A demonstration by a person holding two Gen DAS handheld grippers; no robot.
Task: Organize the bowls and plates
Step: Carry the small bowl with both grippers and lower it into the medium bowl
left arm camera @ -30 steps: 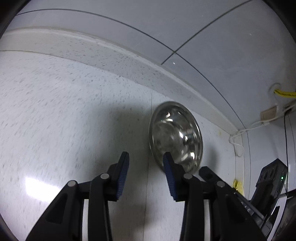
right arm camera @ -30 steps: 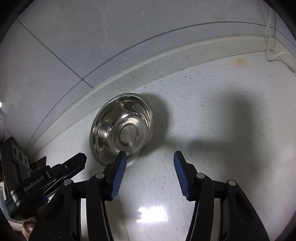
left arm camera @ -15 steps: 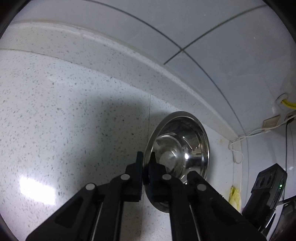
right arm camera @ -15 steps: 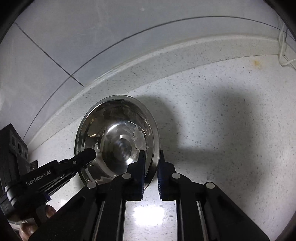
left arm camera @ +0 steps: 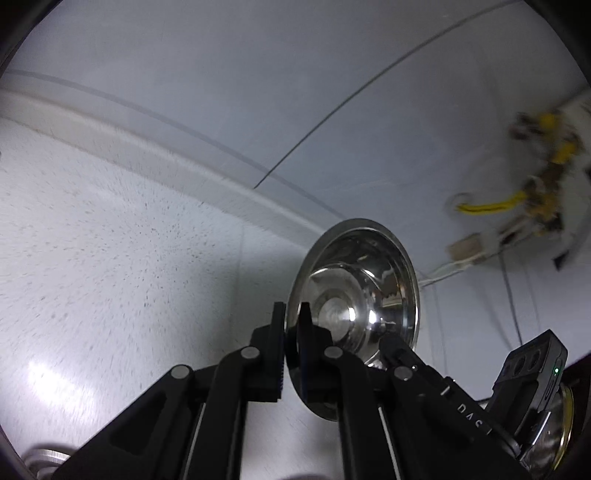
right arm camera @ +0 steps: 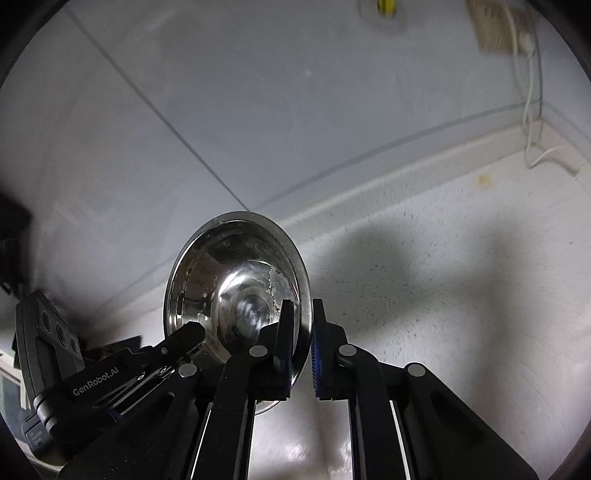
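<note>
My left gripper [left arm camera: 293, 332] and right gripper [right arm camera: 303, 332] each clamp opposite rims of the round, shiny stainless-steel bowl [right arm camera: 236, 291] — raised above the speckled white countertop [right arm camera: 461, 277].

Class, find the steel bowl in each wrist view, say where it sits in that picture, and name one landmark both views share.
Left wrist view: the bowl sits right of centre, low, its left rim pinched by the left gripper.
Right wrist view: the bowl sits left of centre, low, its right rim pinched by the right gripper.
Shared landmark: the yellow cable on the wall, at the right in the left view, at the top edge in the right view.
</note>
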